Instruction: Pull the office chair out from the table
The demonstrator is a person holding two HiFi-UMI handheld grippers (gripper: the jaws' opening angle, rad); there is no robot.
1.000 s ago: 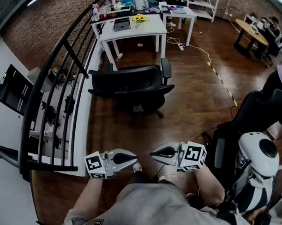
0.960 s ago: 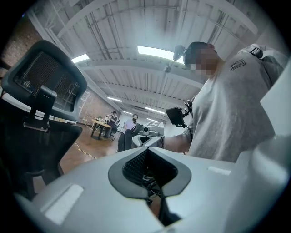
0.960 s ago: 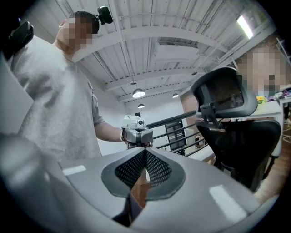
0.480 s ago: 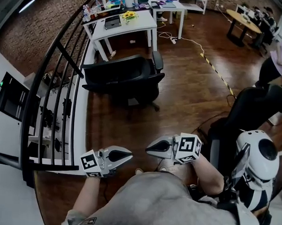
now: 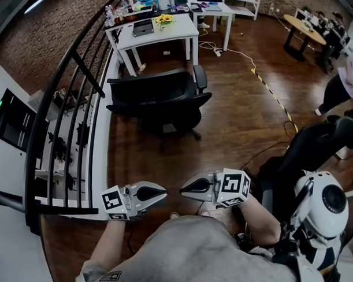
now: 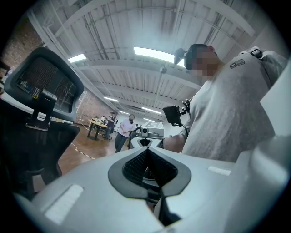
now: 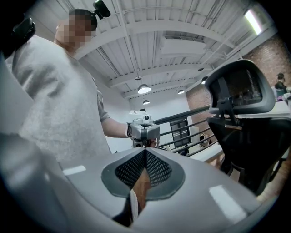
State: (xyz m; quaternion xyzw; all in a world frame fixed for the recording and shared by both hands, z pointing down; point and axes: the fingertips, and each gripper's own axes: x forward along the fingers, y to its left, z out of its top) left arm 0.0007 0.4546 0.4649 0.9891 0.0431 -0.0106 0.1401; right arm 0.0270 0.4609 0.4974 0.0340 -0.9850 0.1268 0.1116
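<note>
The black office chair (image 5: 158,99) stands on the wood floor, a short way out from the white table (image 5: 169,32). Neither gripper touches it. My left gripper (image 5: 164,192) and right gripper (image 5: 183,193) are held close to my body, tips pointing at each other, both shut and empty. The left gripper view has its shut jaws (image 6: 148,151) aimed at the right gripper (image 6: 146,133), with the chair's backrest (image 6: 43,91) at the left. Over the right gripper's shut jaws (image 7: 145,152) the left gripper (image 7: 143,131) shows, and the chair (image 7: 245,127) is at the right.
A black metal railing (image 5: 68,110) runs along the left. Another black chair (image 5: 318,142) and a white device (image 5: 324,206) are at my right. A cable (image 5: 248,64) and striped tape (image 5: 274,96) cross the floor. People sit at a round table (image 5: 302,25) far right.
The view has shifted, so the chair and table sit a little higher and further left. Both grippers have drifted slightly, staying shut. A person in dark trousers has moved at the right edge.
</note>
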